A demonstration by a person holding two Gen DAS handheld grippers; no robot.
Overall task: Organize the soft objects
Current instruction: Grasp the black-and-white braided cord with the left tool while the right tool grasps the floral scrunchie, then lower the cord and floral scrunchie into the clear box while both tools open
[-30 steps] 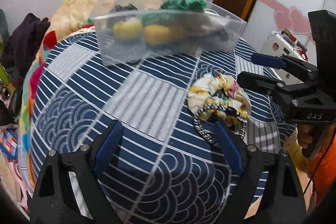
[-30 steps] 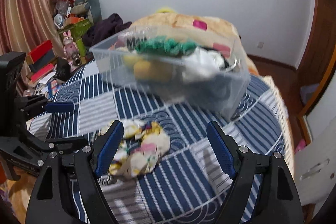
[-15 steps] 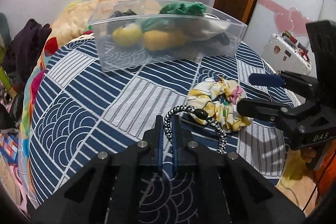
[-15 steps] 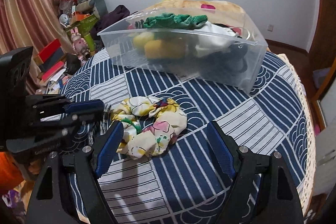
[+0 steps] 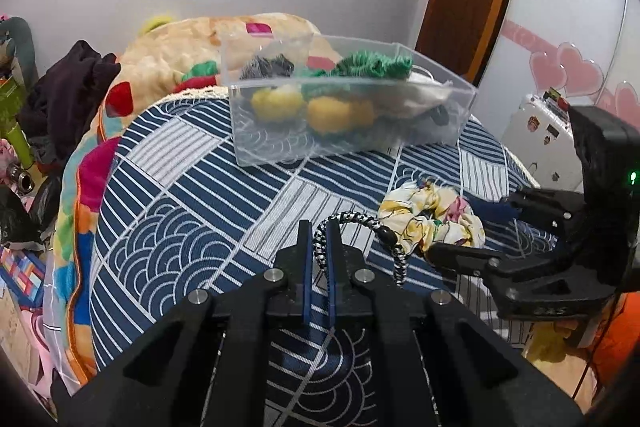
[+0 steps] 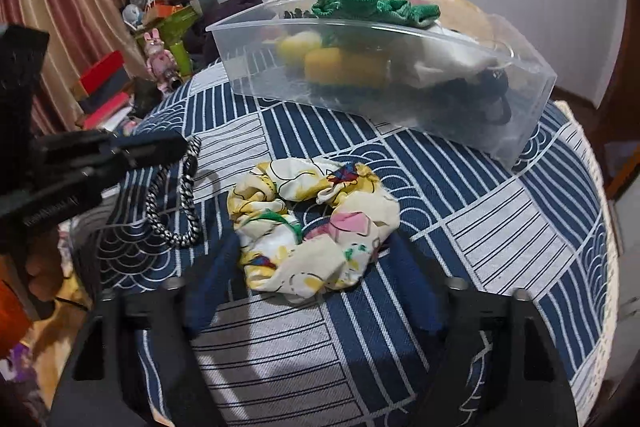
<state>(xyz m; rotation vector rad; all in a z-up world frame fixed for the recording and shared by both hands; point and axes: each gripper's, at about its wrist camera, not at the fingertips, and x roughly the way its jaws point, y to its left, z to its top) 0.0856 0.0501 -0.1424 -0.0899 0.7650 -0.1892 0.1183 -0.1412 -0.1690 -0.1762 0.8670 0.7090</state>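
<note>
My left gripper (image 5: 316, 231) is shut on a black-and-white braided hair tie (image 5: 360, 223) and holds it lifted above the table; it also shows in the right wrist view (image 6: 176, 203), hanging from the left gripper (image 6: 176, 147). A floral cream scrunchie (image 6: 312, 223) lies on the blue patterned tablecloth (image 6: 480, 227). My right gripper (image 6: 316, 267) is open, its fingers on either side of the scrunchie; it also shows in the left wrist view (image 5: 468, 227), beside the scrunchie (image 5: 432, 219). A clear plastic bin (image 5: 280, 143) at the back holds yellow, green, white and dark soft items.
The table is round; its edge (image 6: 600, 187) drops off at the right. A quilt-covered bed (image 5: 180, 43) lies behind the bin. Dark clothes (image 5: 68, 99) and clutter sit at the left. A white appliance (image 5: 536, 135) stands at the right.
My left gripper closed on the braided hair tie and lifted it off the table. My right gripper moved forward and down until its fingers straddle the floral scrunchie.
</note>
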